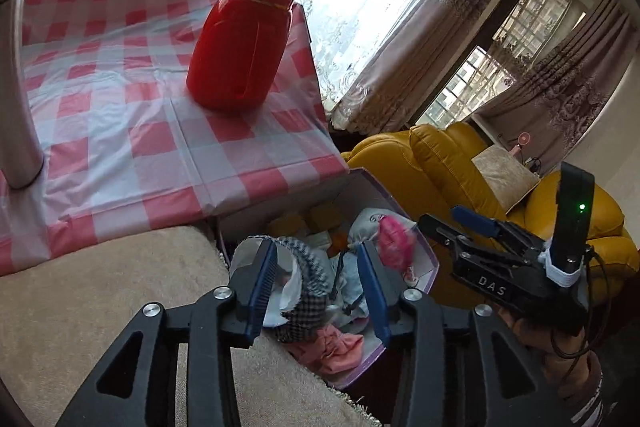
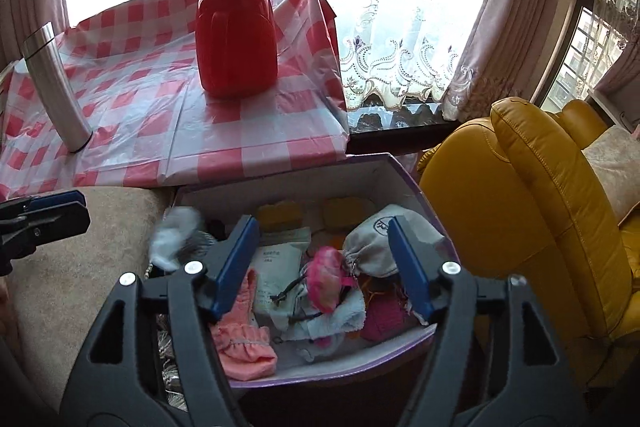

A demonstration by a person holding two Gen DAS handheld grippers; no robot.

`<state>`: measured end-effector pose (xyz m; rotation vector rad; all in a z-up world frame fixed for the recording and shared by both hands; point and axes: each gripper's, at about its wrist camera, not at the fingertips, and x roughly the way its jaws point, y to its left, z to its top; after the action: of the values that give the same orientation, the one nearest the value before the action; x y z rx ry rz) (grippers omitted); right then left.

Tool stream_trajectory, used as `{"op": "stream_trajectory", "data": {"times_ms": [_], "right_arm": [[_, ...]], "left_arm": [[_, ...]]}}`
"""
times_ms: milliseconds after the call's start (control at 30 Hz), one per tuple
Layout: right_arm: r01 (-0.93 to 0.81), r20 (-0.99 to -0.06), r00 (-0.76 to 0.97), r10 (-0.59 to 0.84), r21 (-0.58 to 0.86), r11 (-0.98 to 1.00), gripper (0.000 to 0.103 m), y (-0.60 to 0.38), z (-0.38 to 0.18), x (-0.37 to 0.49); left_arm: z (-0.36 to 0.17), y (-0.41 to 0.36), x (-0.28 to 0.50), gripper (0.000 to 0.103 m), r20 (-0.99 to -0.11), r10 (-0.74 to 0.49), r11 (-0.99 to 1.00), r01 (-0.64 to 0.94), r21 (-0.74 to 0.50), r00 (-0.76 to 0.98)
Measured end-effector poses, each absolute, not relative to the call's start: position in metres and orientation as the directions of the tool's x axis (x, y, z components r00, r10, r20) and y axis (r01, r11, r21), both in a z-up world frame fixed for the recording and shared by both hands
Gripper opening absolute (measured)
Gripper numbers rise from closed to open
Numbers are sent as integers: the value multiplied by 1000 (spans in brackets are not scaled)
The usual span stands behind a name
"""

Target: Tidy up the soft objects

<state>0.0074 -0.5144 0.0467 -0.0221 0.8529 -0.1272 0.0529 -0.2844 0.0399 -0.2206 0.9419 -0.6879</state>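
Note:
A purple-rimmed cardboard box (image 2: 300, 183) stands on the floor between table and armchair. It holds a pink glove (image 2: 244, 343), a pink fluffy piece (image 2: 328, 283), a grey drawstring pouch (image 2: 376, 243), a light blue towel (image 2: 340, 319) and yellow sponges (image 2: 280, 215). My left gripper (image 1: 316, 247) is open over the box's left end, with a black-and-white checked cloth (image 1: 310, 267) loose between its pads; the same cloth (image 2: 176, 239) looks blurred at the box's left rim. My right gripper (image 2: 320, 259) hangs open above the box's middle, with nothing gripped. It also shows as the right gripper (image 1: 440, 217) beside the box (image 1: 304, 203).
A table with a red-and-white checked cover (image 2: 140, 131) stands behind the box and carries a red thermos jug (image 2: 236, 27) and a steel flask (image 2: 56, 83). A yellow leather armchair (image 2: 540, 207) flanks the box on the right, a beige cushion (image 2: 80, 267) on the left. Curtained windows lie beyond.

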Motion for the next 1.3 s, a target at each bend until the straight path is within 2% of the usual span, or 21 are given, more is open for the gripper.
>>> {"op": "stream_trajectory", "data": {"times_ms": [67,133,233,300,367,1300], "right_arm": [[107,-760,639,-118,-64,992,71,-514,44,1],[116,-763,636,-115,-52,992,72,-512,42,-9],[120,-763,635,-121,-58,991,73,-506,38,-26],[122,-767,630,-120,-55,991,74,-504,34,-36],[126,-771,625,-121,-54,991,74,-503,30,-41],[139,-789,606,-102,-21,990,76,-507,20,-40]], "left_arm": [[36,-282,47,60,-692,-609,783,435,-445,389],[32,-280,37,69,-704,-599,788,434,-437,381],[23,-280,20,73,-736,-571,804,427,-413,364],[22,-286,7,74,-759,-522,826,454,-334,389],[23,-290,0,84,-767,-508,824,481,-299,393],[21,-294,2,92,-771,-515,815,491,-307,374]]}}
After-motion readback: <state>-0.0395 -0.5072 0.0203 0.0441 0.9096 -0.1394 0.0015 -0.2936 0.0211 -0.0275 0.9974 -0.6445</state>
